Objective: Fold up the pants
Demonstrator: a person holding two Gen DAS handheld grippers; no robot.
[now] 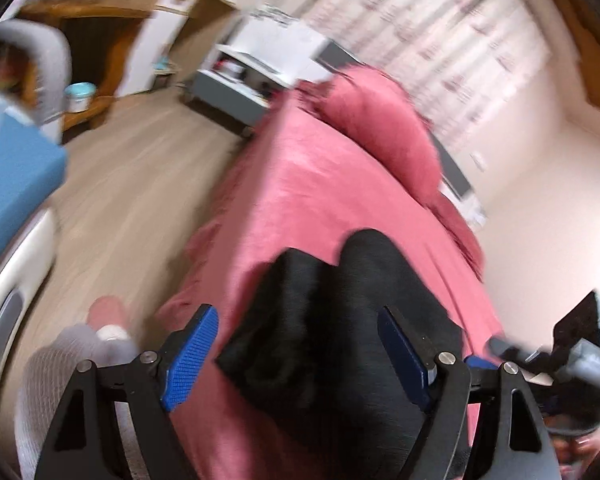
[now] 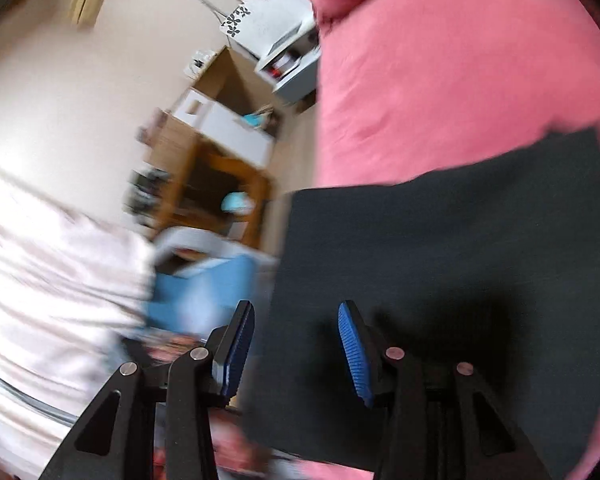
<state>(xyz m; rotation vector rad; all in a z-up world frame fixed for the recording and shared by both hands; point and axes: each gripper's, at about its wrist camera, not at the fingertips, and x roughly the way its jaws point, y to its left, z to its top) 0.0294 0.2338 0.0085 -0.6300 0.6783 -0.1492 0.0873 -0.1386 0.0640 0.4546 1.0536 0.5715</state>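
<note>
Black pants (image 1: 340, 320) lie on a pink bedspread (image 1: 320, 184); the tongs' pads (image 1: 188, 360) are ribbed blue.

A bed (image 1: 320, 184) under a pink cover stands on a pale wood floor (image 1: 132, 184). Light curtains (image 1: 440, 32) hang behind it, beside a white wall (image 1: 540, 200). A wooden desk (image 1: 96, 32) stands farther off.

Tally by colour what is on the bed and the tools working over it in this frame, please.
Black: 1, the pants
Pink: 2, the bed cover and the pillow
Blue-padded: 2, the left gripper and the right gripper, both with jaws apart and gripping nothing
Total: 5
</note>
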